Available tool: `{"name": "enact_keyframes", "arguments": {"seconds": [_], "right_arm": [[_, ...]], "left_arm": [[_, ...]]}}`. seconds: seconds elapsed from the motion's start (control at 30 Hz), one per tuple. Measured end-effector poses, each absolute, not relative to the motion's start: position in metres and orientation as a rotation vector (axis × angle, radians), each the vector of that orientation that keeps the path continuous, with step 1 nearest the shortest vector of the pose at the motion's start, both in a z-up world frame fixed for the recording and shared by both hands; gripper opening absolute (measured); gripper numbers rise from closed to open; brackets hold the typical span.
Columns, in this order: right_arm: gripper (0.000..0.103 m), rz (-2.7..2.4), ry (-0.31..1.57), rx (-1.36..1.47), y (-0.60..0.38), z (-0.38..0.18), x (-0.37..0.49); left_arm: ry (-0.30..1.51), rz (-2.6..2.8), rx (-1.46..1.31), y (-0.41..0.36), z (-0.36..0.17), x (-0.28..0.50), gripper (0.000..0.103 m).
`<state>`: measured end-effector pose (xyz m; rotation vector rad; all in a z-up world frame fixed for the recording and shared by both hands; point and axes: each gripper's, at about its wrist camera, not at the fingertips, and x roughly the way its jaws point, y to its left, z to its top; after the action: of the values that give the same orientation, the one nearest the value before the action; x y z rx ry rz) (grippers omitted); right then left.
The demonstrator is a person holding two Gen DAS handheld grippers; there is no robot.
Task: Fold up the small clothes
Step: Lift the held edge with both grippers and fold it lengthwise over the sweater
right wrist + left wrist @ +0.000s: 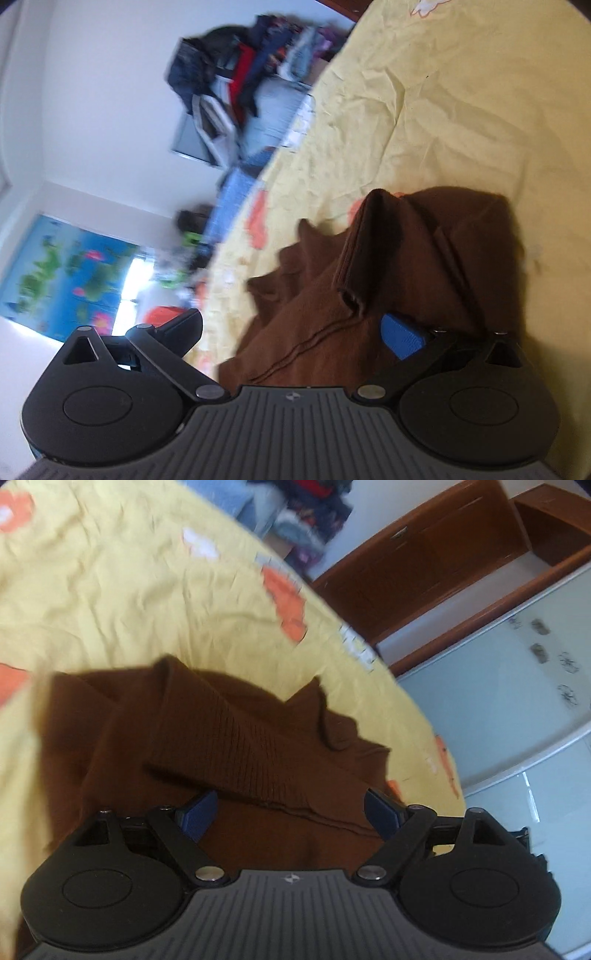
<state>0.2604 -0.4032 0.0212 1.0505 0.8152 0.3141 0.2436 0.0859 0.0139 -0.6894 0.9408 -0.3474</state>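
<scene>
— Looking along your left gripper (290, 812), what do you have under it?

— Your brown garment (236, 738), lying rumpled on the yellow sheet (110, 590). Your jaws stand wide apart, one blue pad (197, 814) on each side of a ribbed band (255, 753) that runs slantwise over the cloth. A stitched hem crosses between them. The pads press on nothing; the cloth just lies beneath them.

— And your right gripper (291, 332)?

— Apart as well, as wide as it goes. Your right-hand pad (402, 336) sits against the brown cloth (424, 258), under a doubled fold that rises to a ridge. Your left-hand finger (181, 332) hangs clear of the cloth, off past its edge. Nothing is clamped.

— Where does the garment sit on the bed?

— Near the bed's edge in both views. From your left you see its far corners poking up, with orange patches (288, 605) printed on the sheet beyond, then a wooden drawer unit (443, 565) and pale cabinet doors (498, 709). From your right you see a heap of dark clothes (251, 70) against the white wall, well apart from it, and a blue poster (70, 273) lower down. The picture is blurred there, so you cannot tell more.
</scene>
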Motion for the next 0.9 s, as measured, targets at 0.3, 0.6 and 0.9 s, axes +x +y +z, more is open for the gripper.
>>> {"name": "enact_keyframes", "arguments": {"seconds": [0.3,0.6,0.9], "right_arm": [[0.103,0.323,0.552,1.398,-0.425,0.013,0.308],[0.103,0.344,0.675,1.075,-0.436,0.025,0.19],[0.103,0.233,0.777,0.892,-0.438,0.024,0.084]], "left_arm": [[0.693,-0.335,-0.713,0.088,0.047,0.282,0.087],[0.718,-0.259,-0.664,0.138,0.033,0.13,0.087],[0.723,-0.178,-0.838,0.15,-0.001,0.056,0.088]]}}
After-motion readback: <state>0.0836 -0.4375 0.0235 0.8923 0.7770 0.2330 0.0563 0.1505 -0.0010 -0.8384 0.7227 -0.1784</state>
